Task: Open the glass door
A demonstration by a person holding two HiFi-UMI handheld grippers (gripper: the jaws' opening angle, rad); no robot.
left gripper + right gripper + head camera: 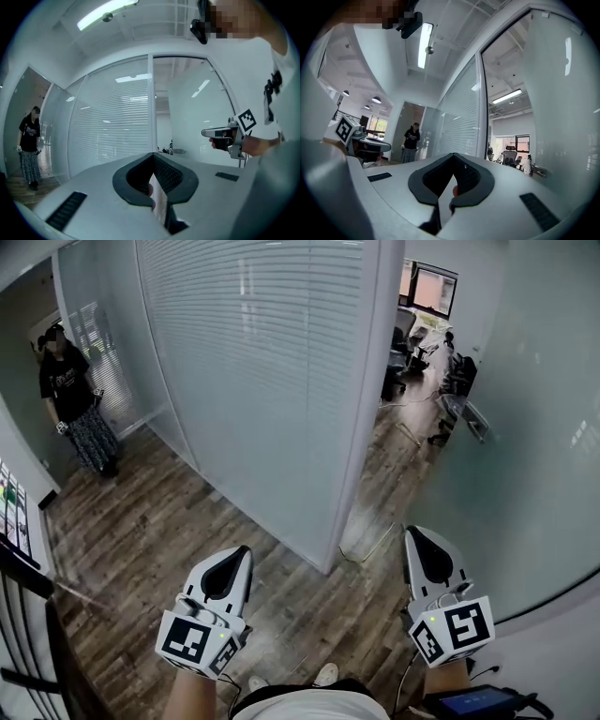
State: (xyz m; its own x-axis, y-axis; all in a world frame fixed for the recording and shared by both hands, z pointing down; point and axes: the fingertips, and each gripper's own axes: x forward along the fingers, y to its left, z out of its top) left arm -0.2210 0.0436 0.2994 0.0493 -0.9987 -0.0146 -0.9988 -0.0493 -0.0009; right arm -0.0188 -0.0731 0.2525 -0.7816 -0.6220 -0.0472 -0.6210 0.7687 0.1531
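The glass door [525, 456] fills the right of the head view as a pale pane, swung away from the white frame post [361, 427]. A doorway gap between them shows an office behind. A metal handle [472, 416] sits on the door's edge and also shows in the right gripper view as handle [539, 172]. My left gripper [236, 554] and right gripper [416, 534] are held level in front of me, both shut and empty, touching nothing. In its own view the left gripper [153, 156] faces the frosted partition. From its camera the right gripper [453, 156] looks toward the doorway.
A frosted glass partition with blinds [253, 371] runs left of the post. A person in a black top [70, 399] stands far left on the wood floor [159, 531]. Office chairs and desks [412, 352] lie beyond the gap. A dark rack [23, 615] is at my left.
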